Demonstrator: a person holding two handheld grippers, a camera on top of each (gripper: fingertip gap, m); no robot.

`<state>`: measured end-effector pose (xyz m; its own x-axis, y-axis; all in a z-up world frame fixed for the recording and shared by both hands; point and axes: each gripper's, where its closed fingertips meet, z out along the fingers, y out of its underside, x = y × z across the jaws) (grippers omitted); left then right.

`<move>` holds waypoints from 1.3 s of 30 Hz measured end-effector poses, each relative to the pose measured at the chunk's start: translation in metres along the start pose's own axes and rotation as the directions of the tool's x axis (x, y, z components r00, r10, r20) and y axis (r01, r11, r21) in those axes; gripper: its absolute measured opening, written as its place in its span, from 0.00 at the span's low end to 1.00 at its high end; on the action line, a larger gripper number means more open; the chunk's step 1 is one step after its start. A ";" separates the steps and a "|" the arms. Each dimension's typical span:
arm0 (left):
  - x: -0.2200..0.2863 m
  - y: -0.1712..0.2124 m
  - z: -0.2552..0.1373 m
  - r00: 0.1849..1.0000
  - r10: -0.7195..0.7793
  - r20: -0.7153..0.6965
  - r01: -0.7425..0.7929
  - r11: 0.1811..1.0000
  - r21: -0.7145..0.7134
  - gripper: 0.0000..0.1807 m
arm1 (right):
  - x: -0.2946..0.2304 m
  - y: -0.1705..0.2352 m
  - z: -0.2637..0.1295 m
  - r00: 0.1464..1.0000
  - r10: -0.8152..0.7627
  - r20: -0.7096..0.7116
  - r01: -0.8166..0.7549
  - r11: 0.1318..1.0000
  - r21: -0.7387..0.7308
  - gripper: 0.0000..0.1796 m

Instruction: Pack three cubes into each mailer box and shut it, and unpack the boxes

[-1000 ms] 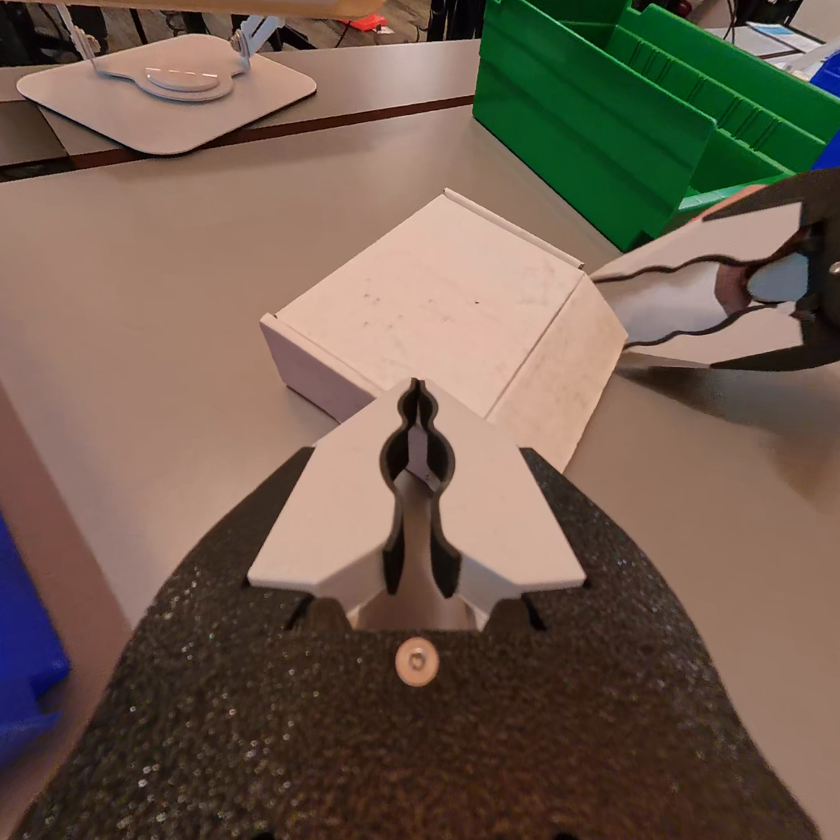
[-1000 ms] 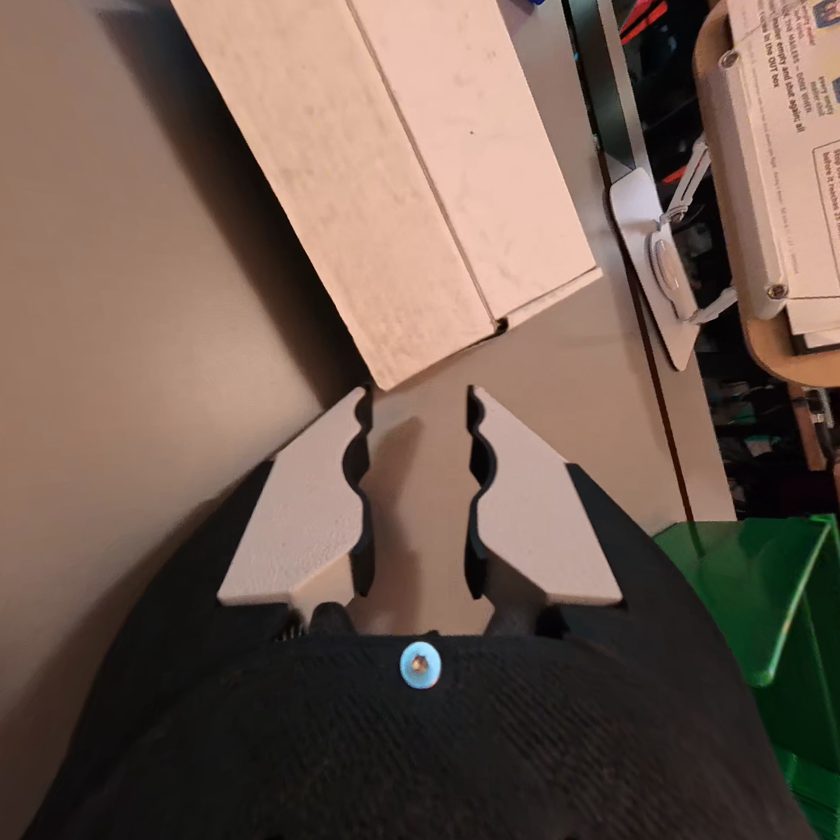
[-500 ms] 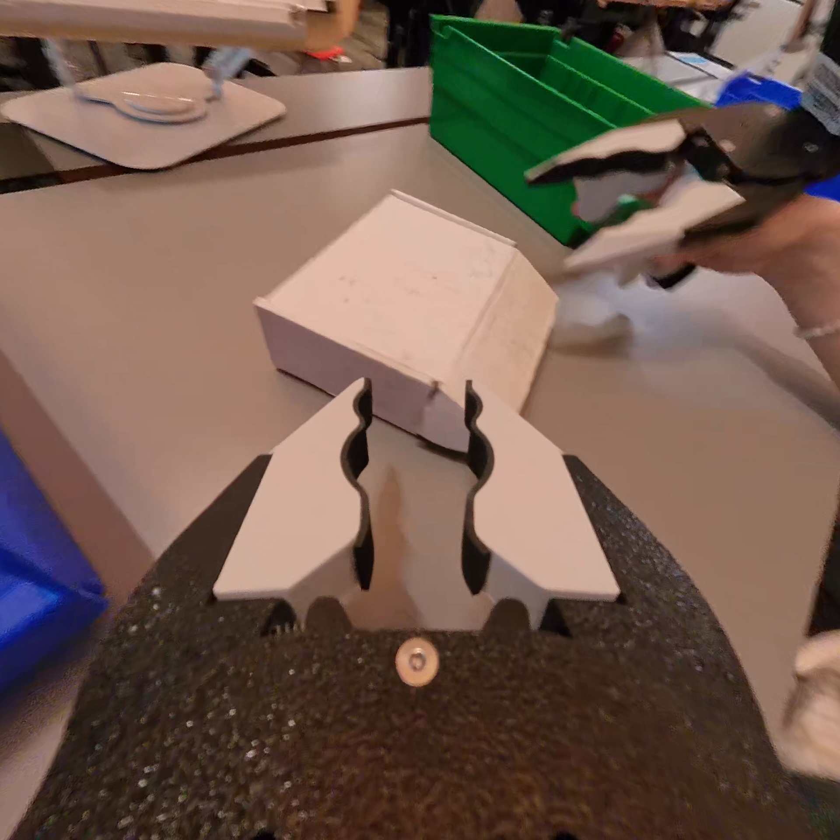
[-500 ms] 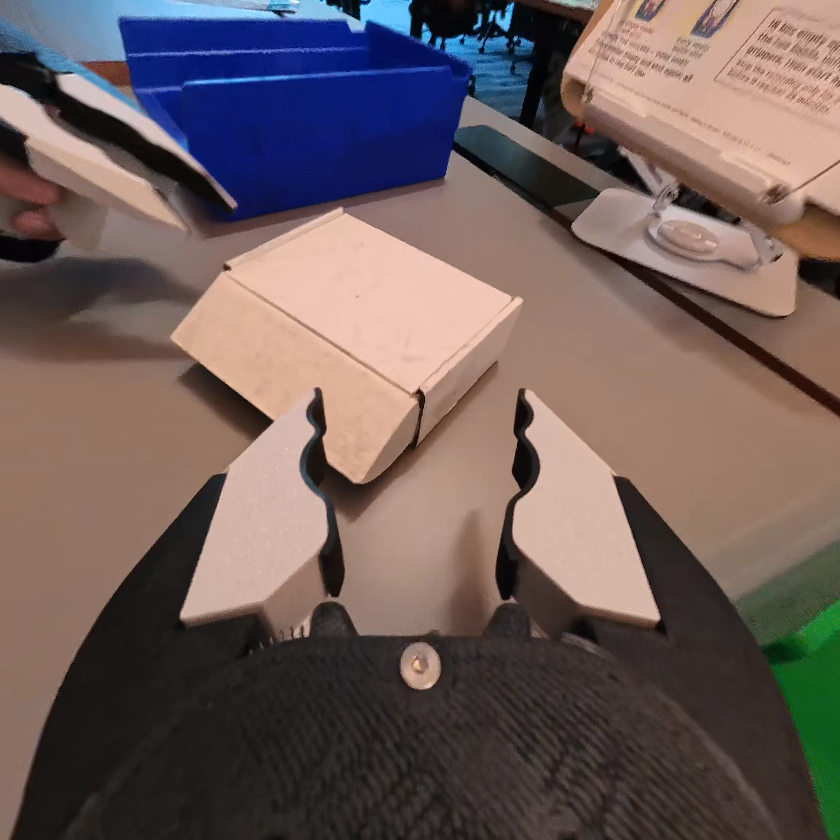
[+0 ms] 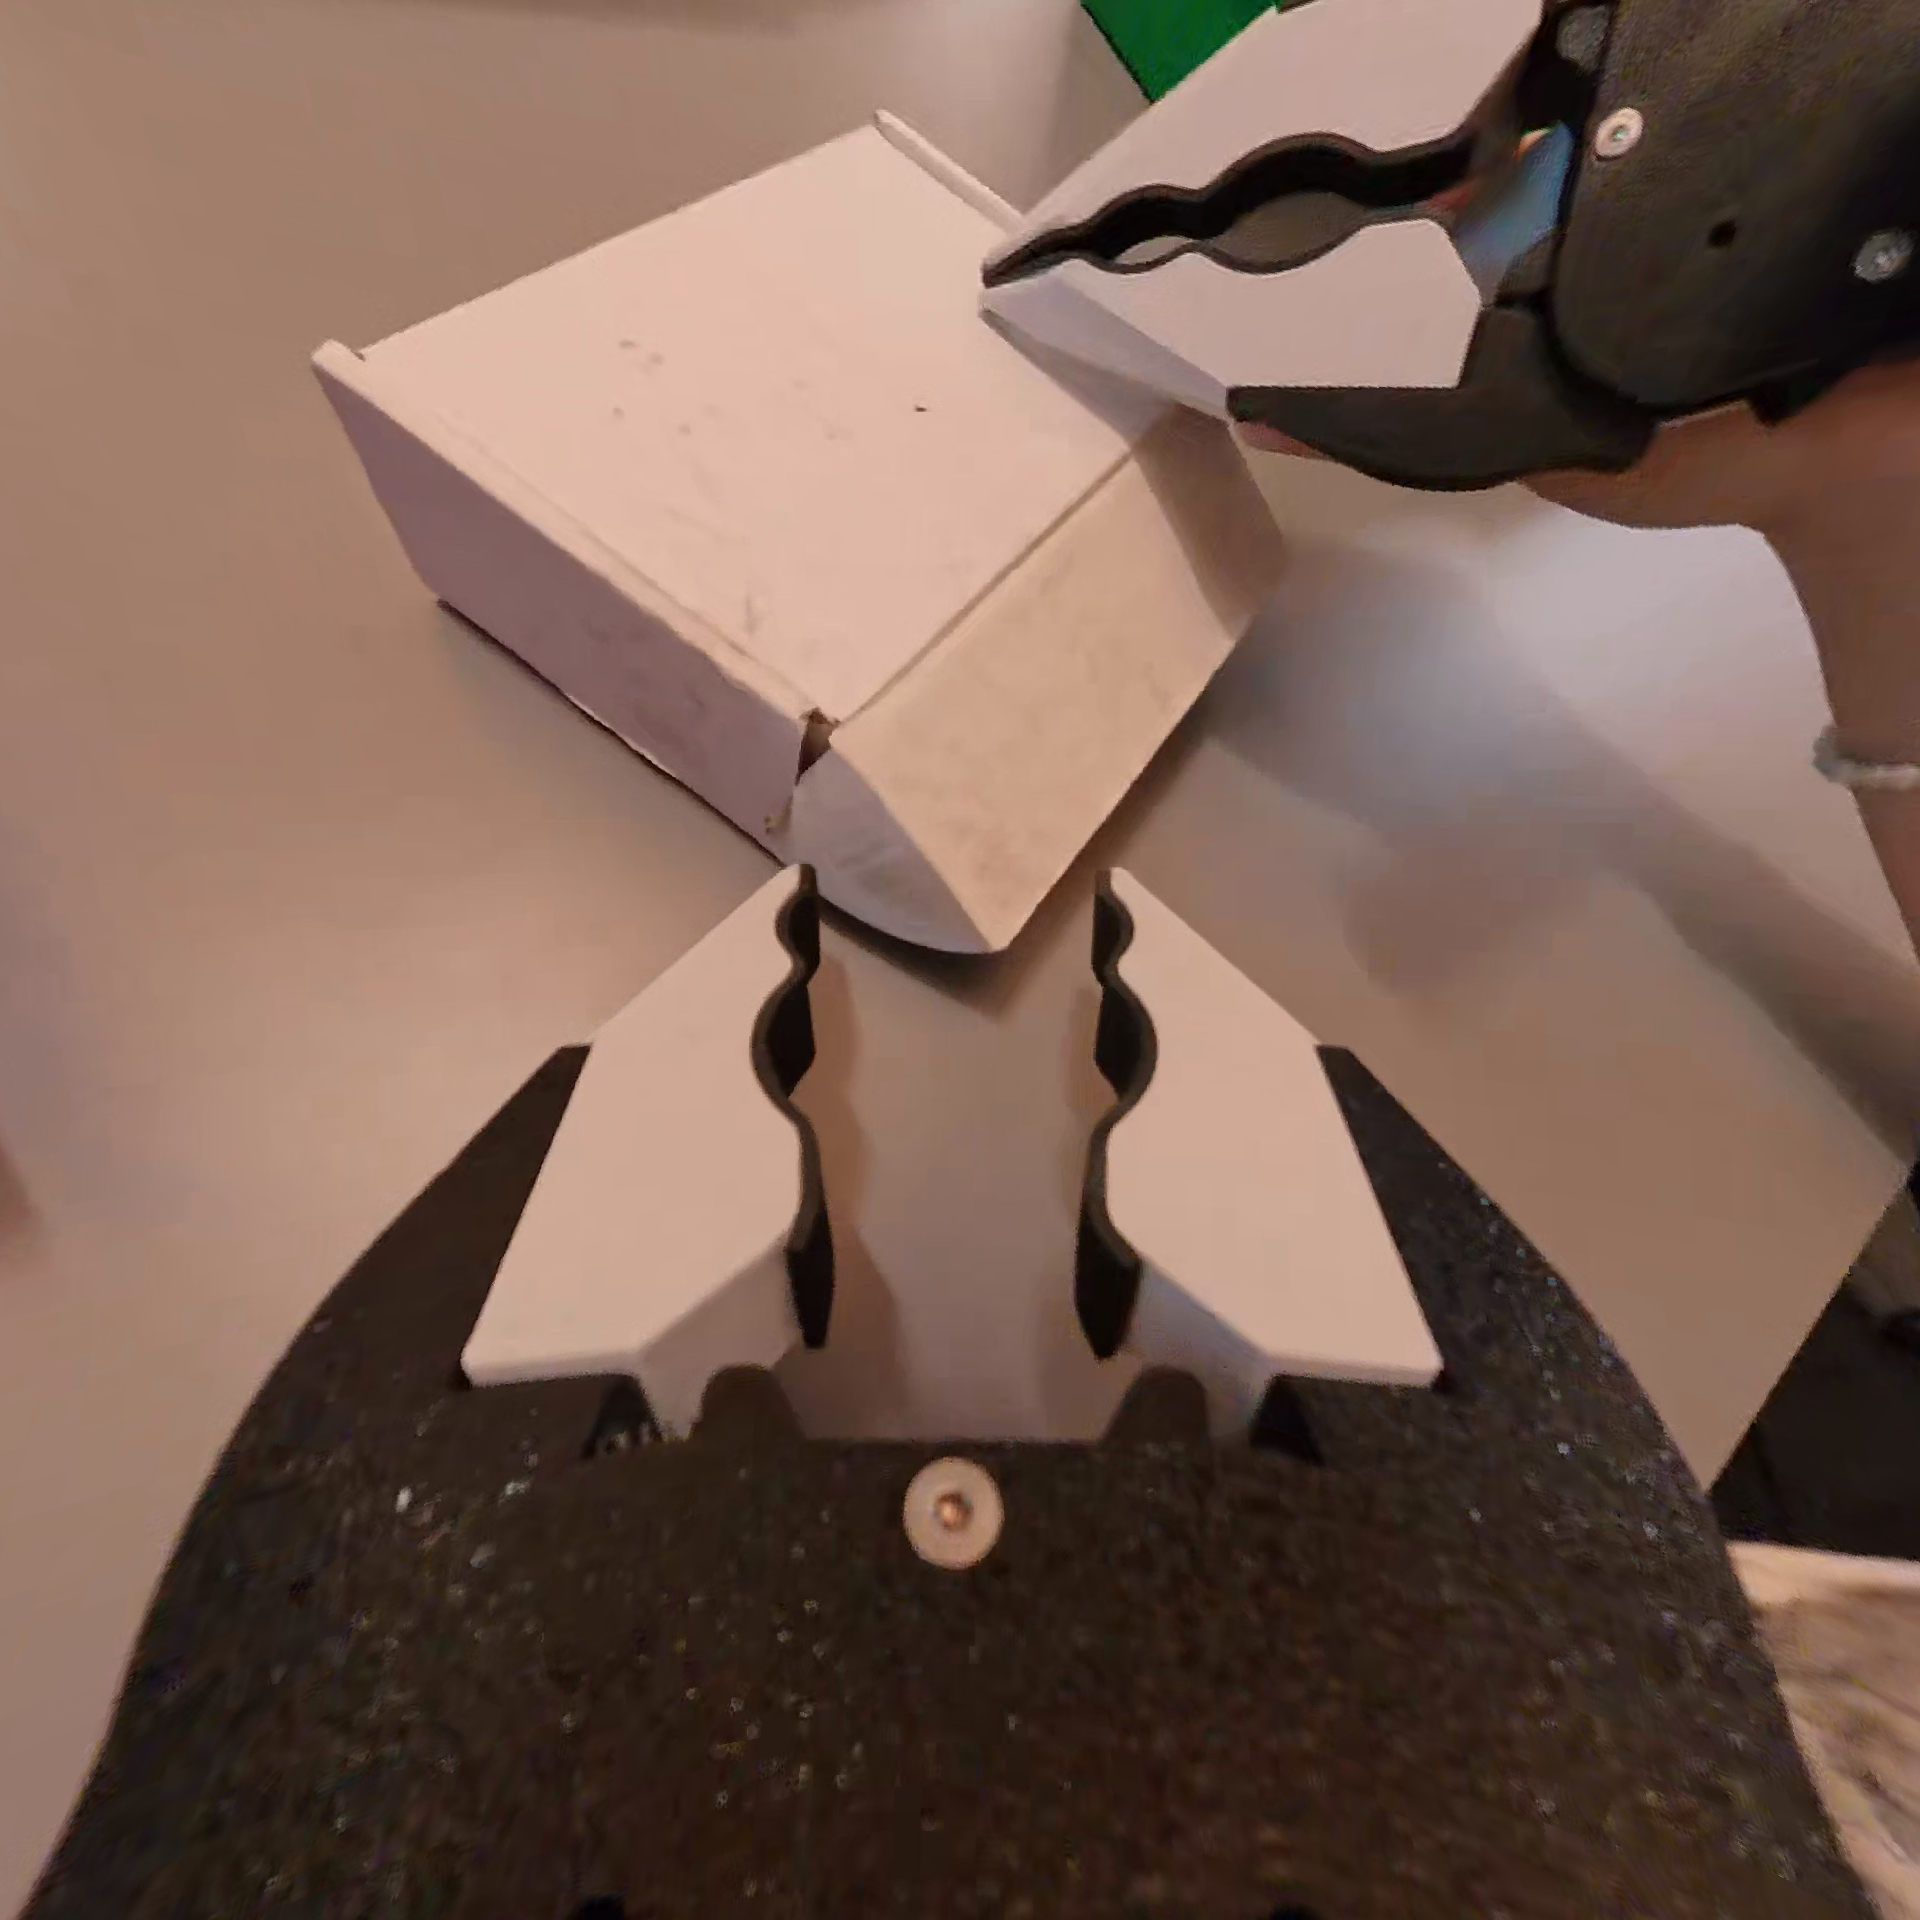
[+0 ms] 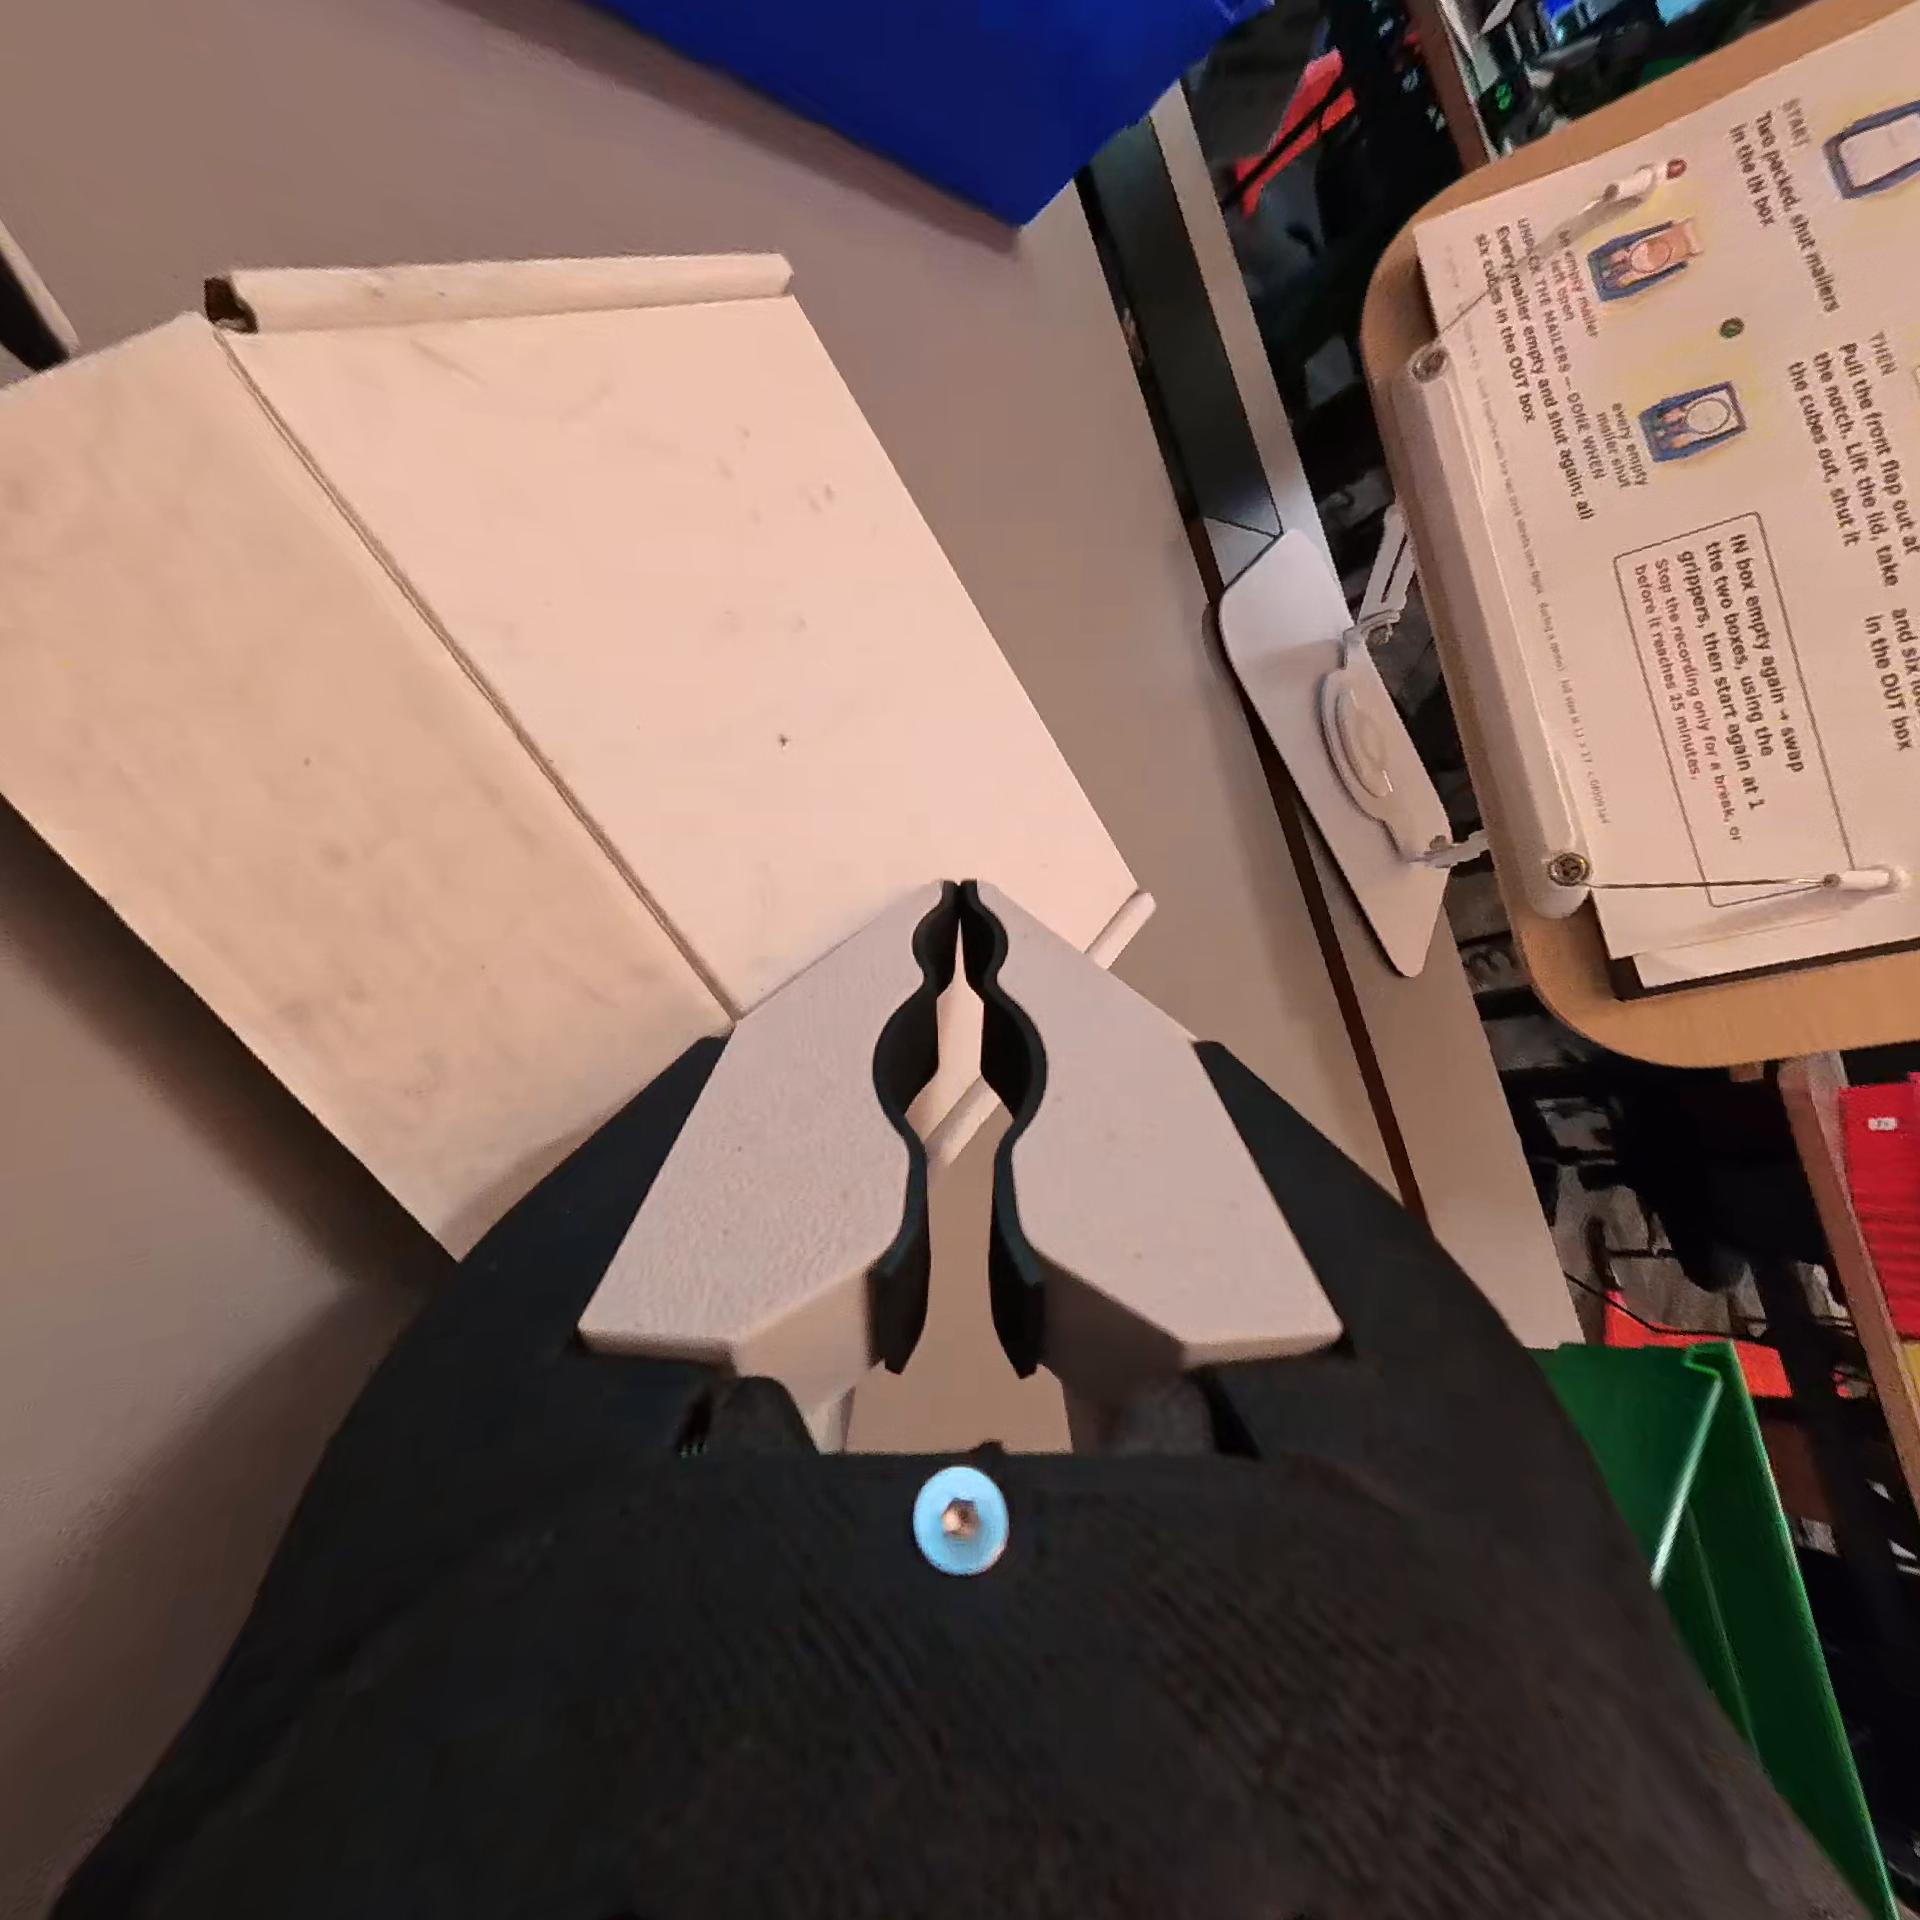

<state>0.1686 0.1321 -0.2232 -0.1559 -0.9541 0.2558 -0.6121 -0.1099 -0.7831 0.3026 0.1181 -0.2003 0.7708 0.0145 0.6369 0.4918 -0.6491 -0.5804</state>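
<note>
A white cardboard mailer box [image 5: 748, 499] is sitting shut on the tan table [image 5: 208, 935], its front flap angling out loose. The left gripper [image 5: 951, 904] is hovering just off the box's near corner, jaws spread wide. The right gripper [image 6: 958, 885] is poised over the lid's far edge, jaws pressed together on nothing.

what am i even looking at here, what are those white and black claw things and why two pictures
The claws are hand-held grippers, one in each of a person's hands, each carrying a camera that looks along its two fingers. So each picture is one gripper's own view. The left gripper is open, just short of the near corner of a closed white mailer box lying on a tan table. The right gripper is shut, its tips over the box's far corner, apparently gripping nothing. A blue bin, a green bin and an instruction sheet on a stand lie around.
</note>
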 end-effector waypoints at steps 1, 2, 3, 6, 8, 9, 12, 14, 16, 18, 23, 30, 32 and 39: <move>0.000 0.000 0.002 1.000 -0.002 0.011 0.002 1.000 0.001 0.28 | 0.000 0.000 0.000 1.000 0.002 -0.004 -0.002 1.000 -0.006 0.00; 0.001 0.000 0.003 1.000 -0.001 0.016 0.001 1.000 0.000 0.28 | 0.000 0.000 0.000 1.000 0.003 -0.011 -0.003 1.000 -0.007 0.00; 0.001 0.000 0.006 1.000 0.002 0.020 -0.002 1.000 -0.005 0.28 | 0.000 0.000 0.000 1.000 -0.001 -0.020 0.001 1.000 -0.010 0.00; 0.001 0.003 0.011 0.999 0.010 0.049 -0.009 1.000 -0.023 0.27 | -0.001 0.001 0.000 0.999 0.007 -0.031 -0.008 0.999 -0.032 0.00; 0.002 0.005 0.011 0.998 0.038 0.055 -0.036 0.998 -0.043 0.27 | -0.001 0.001 0.000 0.999 0.016 -0.037 -0.017 0.999 -0.041 0.00; 0.004 0.007 0.010 0.998 0.049 0.046 -0.046 0.997 -0.057 0.27 | -0.001 0.000 0.000 0.999 0.018 -0.042 -0.020 0.999 -0.041 0.00; 0.009 0.010 0.009 0.999 0.042 0.009 -0.042 0.996 -0.079 0.27 | -0.001 0.000 0.001 0.999 0.019 -0.047 -0.020 0.999 -0.041 0.00; 0.010 0.010 0.009 0.998 0.056 -0.016 -0.057 0.996 -0.071 0.28 | -0.002 0.000 0.001 0.999 0.022 -0.046 -0.025 0.998 -0.057 0.00; 0.008 0.013 0.006 0.991 0.132 -0.003 -0.132 0.989 -0.064 0.30 | -0.002 0.000 0.001 0.999 0.015 -0.042 -0.017 0.998 -0.055 0.00; 0.006 0.019 0.003 0.971 0.233 0.043 -0.230 0.971 -0.066 0.30 | -0.002 0.000 0.001 0.999 0.035 -0.031 -0.037 0.998 -0.045 0.00; -0.004 0.027 0.007 0.872 0.441 0.214 -0.424 0.898 -0.120 0.22 | -0.002 -0.001 0.001 0.999 0.039 -0.024 -0.040 0.998 -0.045 0.00; -0.012 0.016 0.010 0.579 0.685 0.442 -0.661 0.712 -0.237 0.10 | -0.002 0.000 0.001 0.999 0.044 -0.030 -0.045 0.998 -0.042 0.00; -0.012 0.016 0.010 0.477 0.746 0.464 -0.717 0.636 -0.286 0.07 | -0.002 0.000 0.001 0.999 0.044 -0.030 -0.045 0.998 -0.042 0.00; -0.014 0.014 0.010 0.434 0.752 0.497 -0.718 0.622 -0.313 0.07 | -0.002 0.000 0.001 0.998 0.048 -0.033 -0.049 0.998 -0.042 0.00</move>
<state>0.1701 0.1408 -0.2430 -0.1428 -0.6353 -0.7589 -0.5116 0.7038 -0.4929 0.3015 0.1186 -0.2014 0.7793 -0.0419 0.6252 0.4362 -0.6801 -0.5893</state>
